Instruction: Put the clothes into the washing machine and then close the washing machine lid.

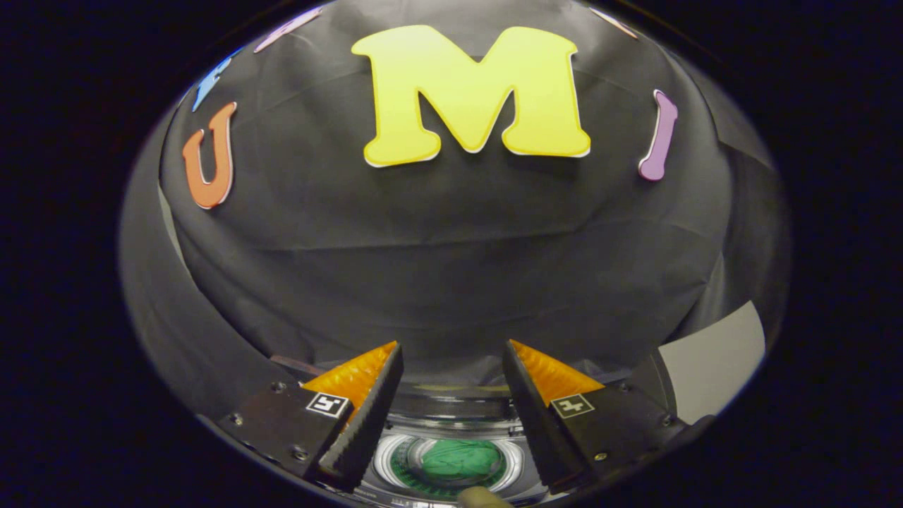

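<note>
Black cloth wall fills most of what lies beyond the fingers; a pale grey panel [712, 360] sits off to the right, prob. a booth part, can't tell.

Near first: gripper [451, 416] w/ its two fingers set wide apart, nothing between the pads, nothing held. Orange backs up, dark ribbed faces inward. Just under the fingers, a small tan-olive thing [483, 497], cut off, can't say what it is.

Between and below the fingers: washer [451, 409], seen from above, round opening w/ pale ring. Green cloth [458, 460] lies bunched inside the drum — so, judging by this, the loading part looks done, at least for this piece. Whether more clothes wait elsewhere can't be told.

Left to do: close the lid. Opening is uncovered, so lid isn't shut yet. A dark curved band behind the opening may be the raised lid, or just the back rim; too squashed by the fisheye to tell. Machine's sides are hidden behind the fingers.
</note>
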Motion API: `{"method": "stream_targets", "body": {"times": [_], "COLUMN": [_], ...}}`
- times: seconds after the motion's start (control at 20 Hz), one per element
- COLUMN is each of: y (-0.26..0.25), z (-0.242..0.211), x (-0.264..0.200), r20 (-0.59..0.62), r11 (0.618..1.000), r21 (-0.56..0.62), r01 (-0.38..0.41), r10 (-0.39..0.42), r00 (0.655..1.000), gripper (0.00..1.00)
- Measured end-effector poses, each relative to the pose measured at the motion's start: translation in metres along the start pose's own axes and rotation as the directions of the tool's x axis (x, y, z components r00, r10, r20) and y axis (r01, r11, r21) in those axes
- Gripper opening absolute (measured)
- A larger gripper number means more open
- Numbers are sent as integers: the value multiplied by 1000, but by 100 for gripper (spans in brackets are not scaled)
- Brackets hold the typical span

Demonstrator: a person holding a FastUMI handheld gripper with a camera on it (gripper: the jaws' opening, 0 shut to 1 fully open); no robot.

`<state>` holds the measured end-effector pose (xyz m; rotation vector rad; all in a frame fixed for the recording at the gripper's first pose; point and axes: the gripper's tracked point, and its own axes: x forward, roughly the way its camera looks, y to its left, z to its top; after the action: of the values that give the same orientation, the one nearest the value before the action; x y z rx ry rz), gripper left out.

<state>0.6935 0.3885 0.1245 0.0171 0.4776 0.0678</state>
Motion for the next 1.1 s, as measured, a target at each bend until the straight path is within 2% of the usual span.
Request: {"method": "stream_targets", "body": {"times": [0.4,0.75,1.1], "y": [3,3,4], "z": [-24,-27,-38], "x": [33,33,14], "r20": [-109,-93,-75], "r11": [999,999,1000], "r21": [13,19,12], "r01": [34,43,23], "r10": [-32,-41,-22], "r00": [993,995,997], "gripper": [89,90,90]}}
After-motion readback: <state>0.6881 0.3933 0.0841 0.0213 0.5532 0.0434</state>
